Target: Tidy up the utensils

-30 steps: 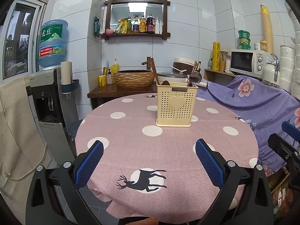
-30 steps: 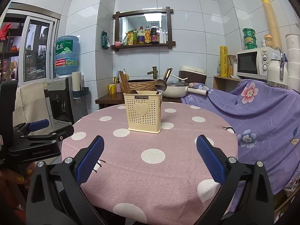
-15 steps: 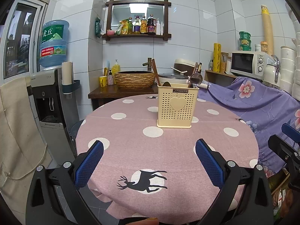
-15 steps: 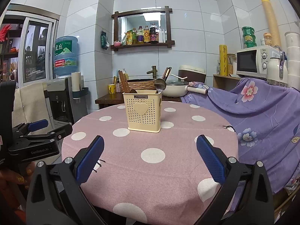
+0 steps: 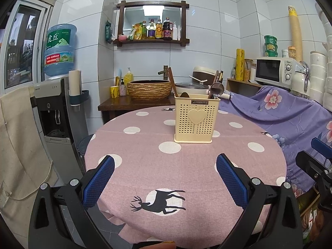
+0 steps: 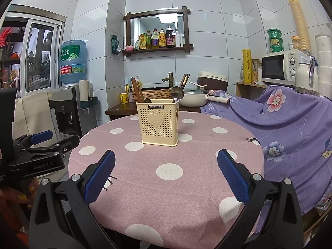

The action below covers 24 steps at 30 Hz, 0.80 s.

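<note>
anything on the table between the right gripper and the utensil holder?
No: in the right wrist view only bare polka-dot tablecloth lies between the open right gripper and the utensil holder.

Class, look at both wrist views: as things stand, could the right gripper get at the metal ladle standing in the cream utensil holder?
Probably yes: the right gripper is open, and only bare tablecloth lies before the holder. The ladle sticks up above its rim.

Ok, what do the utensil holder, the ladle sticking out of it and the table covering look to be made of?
Utensil holder: matte cream plastic by the look, with moulded perforations and a raised heart. Ladle: probably polished steel, since its bowl gives a mirror-like reflection. Table covering: woven fabric, pink with white dots; it shows a fine weave and drapes over the table's edge.
</note>
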Motion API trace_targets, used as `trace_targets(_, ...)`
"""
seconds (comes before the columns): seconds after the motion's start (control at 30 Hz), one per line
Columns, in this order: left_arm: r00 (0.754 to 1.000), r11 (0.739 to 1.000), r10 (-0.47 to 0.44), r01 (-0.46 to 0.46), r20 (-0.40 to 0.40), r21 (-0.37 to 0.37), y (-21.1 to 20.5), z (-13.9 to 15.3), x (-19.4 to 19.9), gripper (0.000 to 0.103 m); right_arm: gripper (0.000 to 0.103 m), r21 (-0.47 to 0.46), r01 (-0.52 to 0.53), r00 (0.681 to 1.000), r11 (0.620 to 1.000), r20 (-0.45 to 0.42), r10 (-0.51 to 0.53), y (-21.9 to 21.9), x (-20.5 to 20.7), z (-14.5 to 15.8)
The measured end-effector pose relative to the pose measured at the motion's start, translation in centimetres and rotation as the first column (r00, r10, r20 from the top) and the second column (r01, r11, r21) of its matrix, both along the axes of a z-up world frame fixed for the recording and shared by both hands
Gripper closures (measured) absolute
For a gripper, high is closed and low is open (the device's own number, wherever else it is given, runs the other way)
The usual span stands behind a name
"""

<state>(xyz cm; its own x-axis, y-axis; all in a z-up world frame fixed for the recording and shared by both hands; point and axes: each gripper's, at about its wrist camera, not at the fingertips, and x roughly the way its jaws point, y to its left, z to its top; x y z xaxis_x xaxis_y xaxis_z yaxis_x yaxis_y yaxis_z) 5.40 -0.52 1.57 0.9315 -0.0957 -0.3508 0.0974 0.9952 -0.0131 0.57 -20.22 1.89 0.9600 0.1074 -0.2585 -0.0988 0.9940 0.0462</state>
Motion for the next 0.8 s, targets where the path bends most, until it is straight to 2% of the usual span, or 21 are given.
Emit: trace_targets(0.8, 1.000, 1.000, -0.009, 0.009, -0.007, 0.006, -0.10, -0.24, 0.18, 0.006, 0.006, 0.004, 0.000, 1.000, 1.000, -0.007, 0.000, 0.05, 0.13, -0.22)
